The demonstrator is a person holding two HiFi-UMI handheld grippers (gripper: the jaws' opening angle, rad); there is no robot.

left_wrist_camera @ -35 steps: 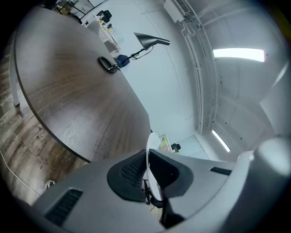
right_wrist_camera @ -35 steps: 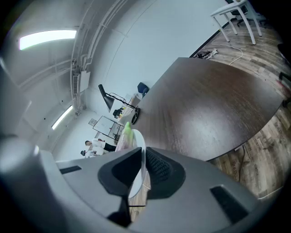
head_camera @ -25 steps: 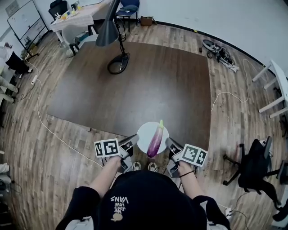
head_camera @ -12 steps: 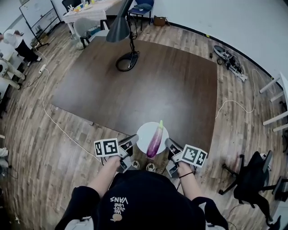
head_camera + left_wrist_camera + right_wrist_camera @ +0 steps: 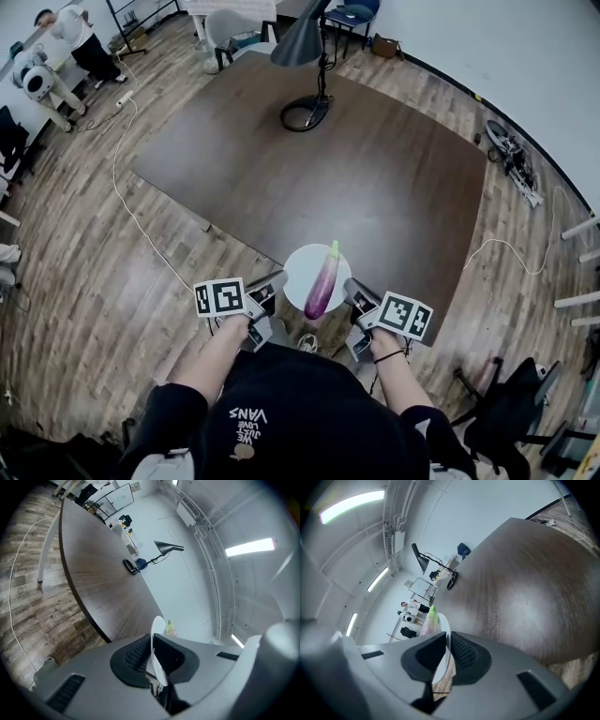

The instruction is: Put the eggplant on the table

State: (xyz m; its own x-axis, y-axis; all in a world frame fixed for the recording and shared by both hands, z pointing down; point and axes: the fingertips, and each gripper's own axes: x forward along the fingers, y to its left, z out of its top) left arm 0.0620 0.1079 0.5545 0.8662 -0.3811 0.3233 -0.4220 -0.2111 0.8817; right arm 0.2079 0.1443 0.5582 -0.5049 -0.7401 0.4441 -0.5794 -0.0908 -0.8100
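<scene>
A purple eggplant with a green stem lies on a small white plate, held over the near edge of the dark brown table. My left gripper is shut on the plate's left rim and my right gripper on its right rim. In the left gripper view the plate stands edge-on between the pads of the left gripper, with the eggplant's green tip behind it. In the right gripper view the right gripper clamps the plate, and the eggplant shows above the rim.
A desk lamp stands on the table's far side with its round base. A white cable runs over the wooden floor at left. An office chair stands at lower right. People are at the far left.
The head view has swung, so the table and lamp sit further right in the picture. The plate with the eggplant has crept slightly forward. Both grips on the rim are unchanged.
</scene>
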